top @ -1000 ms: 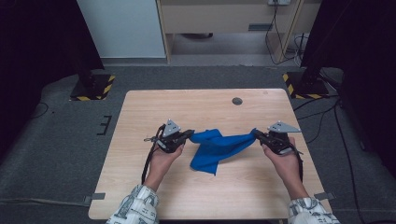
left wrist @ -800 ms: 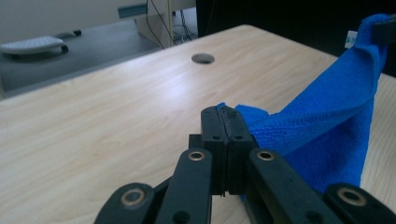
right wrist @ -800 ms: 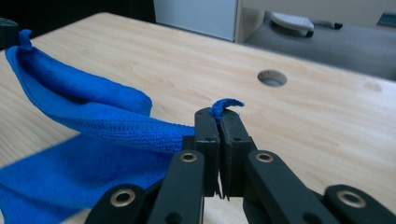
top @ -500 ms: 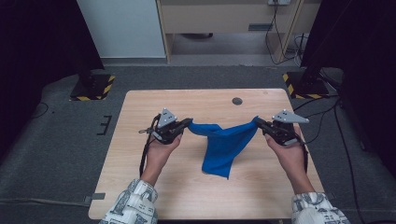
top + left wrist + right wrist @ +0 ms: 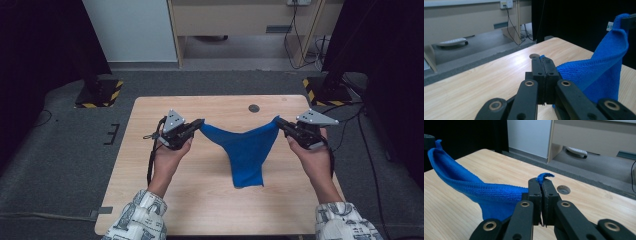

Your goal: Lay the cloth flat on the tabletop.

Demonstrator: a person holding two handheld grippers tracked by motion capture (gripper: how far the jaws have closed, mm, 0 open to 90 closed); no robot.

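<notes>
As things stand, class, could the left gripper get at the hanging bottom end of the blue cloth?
Probably not yet. The left gripper is shut on one corner of the blue cloth, as is the right gripper on the other. No object blocks the path, but it would have to let go first.

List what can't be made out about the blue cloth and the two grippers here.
- Blue cloth: its underside, hidden by its own folds in the high view.
- Clamped corners: covered by the shut jaws of the left gripper and the right gripper.
- Small white tag: too small to read, left gripper view.
</notes>
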